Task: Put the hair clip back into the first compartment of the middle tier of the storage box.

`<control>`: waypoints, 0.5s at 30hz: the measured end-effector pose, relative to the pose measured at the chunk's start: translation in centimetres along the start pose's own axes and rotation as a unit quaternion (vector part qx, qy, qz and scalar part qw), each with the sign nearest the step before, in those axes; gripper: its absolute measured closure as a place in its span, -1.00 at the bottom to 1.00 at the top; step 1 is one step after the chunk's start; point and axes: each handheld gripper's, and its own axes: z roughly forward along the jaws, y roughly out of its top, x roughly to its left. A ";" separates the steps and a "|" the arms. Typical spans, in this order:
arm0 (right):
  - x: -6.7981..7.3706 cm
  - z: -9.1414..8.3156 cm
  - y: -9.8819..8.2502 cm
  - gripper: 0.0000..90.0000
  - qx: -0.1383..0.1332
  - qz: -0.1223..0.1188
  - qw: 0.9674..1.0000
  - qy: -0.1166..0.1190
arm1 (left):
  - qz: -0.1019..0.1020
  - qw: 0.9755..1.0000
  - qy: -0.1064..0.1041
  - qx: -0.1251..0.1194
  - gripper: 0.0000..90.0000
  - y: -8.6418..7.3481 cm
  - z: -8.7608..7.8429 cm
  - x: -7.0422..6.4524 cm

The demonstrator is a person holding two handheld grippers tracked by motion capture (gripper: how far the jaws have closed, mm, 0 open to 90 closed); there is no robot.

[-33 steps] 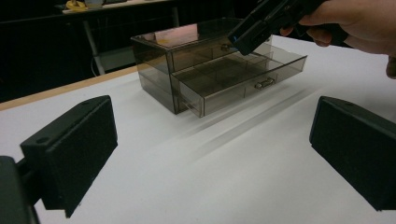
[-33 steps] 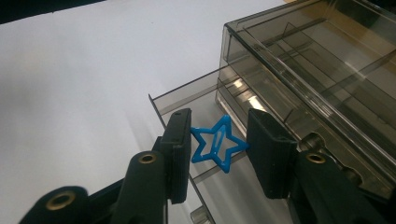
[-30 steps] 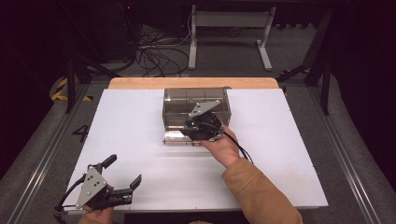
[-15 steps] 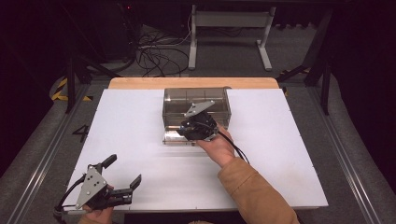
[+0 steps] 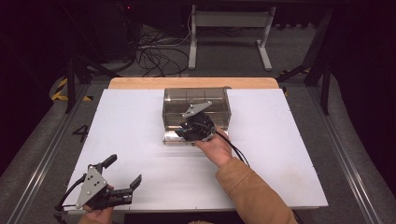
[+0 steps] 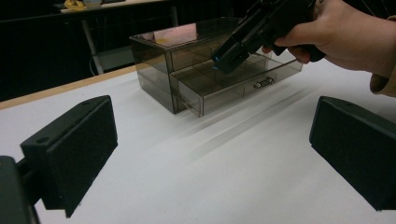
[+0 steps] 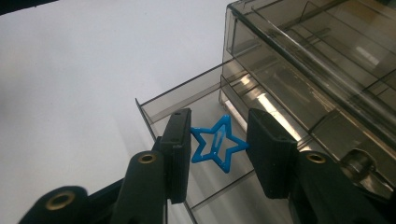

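Observation:
A smoky clear drawer box (image 5: 196, 100) stands at the table's far middle, its lower drawer (image 5: 173, 138) pulled out toward me. My right gripper (image 5: 181, 134) hangs over the open drawer, tilted down. In the right gripper view this gripper (image 7: 218, 140) is shut on a blue star-shaped clip (image 7: 216, 141), whose points touch both pads above the drawer's compartment (image 7: 187, 100). My left gripper (image 5: 125, 169) rests at the near left corner, open with nothing between its jaws. In the left gripper view the box (image 6: 187, 51) and the right gripper (image 6: 223, 59) show beyond the wide-apart pads (image 6: 79, 144).
The white table top (image 5: 280, 154) has a wooden strip (image 5: 140, 83) along its far edge. Dividers split the drawer into several compartments, and a small metal handle (image 6: 264, 83) sits on its front. Cables and a desk frame (image 5: 229, 28) lie on the floor beyond.
My right gripper has drifted slightly left over the open drawer, still holding the star clip. The left gripper has stayed put.

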 end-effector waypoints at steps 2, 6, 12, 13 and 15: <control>0.0 0.2 0.0 0.36 0.003 0.001 1.000 0.000 | 0.000 1.000 0.000 0.000 -0.96 0.0 0.0 0.0; 0.0 0.6 -0.1 0.36 0.007 0.001 1.000 -0.001 | 0.000 1.000 0.000 -0.001 -0.96 0.0 0.0 0.0; 0.2 1.1 -0.1 0.36 0.015 0.001 1.000 -0.003 | 0.000 1.000 -0.001 0.000 -0.96 0.0 0.0 0.0; 0.2 1.2 -0.1 0.36 0.016 0.001 1.000 -0.002 | 0.000 1.000 -0.001 0.000 -0.96 0.0 0.0 0.0; 0.2 1.4 -0.2 0.36 0.019 0.001 1.000 -0.003 | 0.000 1.000 -0.001 0.000 -0.96 0.0 0.0 0.0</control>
